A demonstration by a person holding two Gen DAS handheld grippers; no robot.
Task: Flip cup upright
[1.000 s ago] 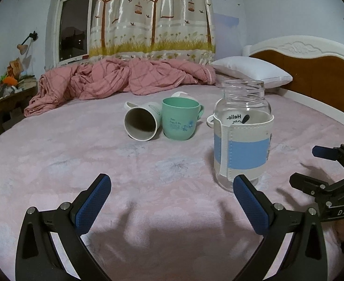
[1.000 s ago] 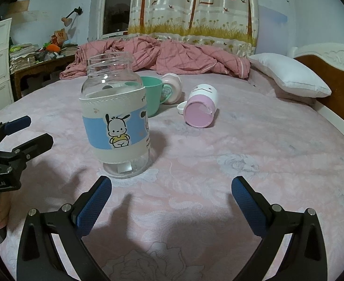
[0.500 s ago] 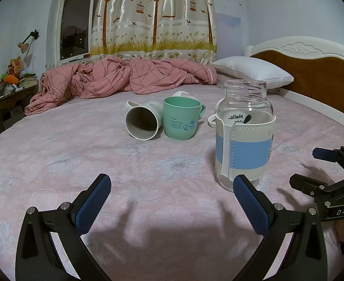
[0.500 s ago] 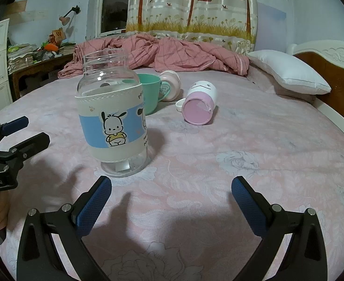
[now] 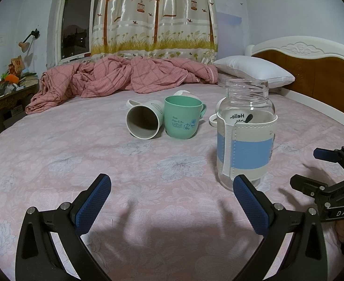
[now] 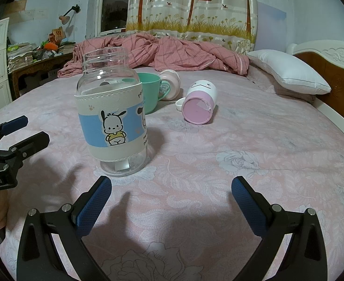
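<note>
- Left tool [image 5: 172, 199]: wide open, holding nothing, low over the bed [image 5: 101, 164].
- White cup [image 5: 144, 121] lies on its side touching the upright green cup [image 5: 183, 119]; pink cup [image 6: 200, 106] is tipped too.
- Jar [image 6: 112, 114] stands upright.
- Right tool [image 6: 172, 199]: open, empty. My guess: reach in next, though which tipped cup is unclear.

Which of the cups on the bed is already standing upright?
The green cup. The white cup beside it and the pink cup lie on their sides.
</note>
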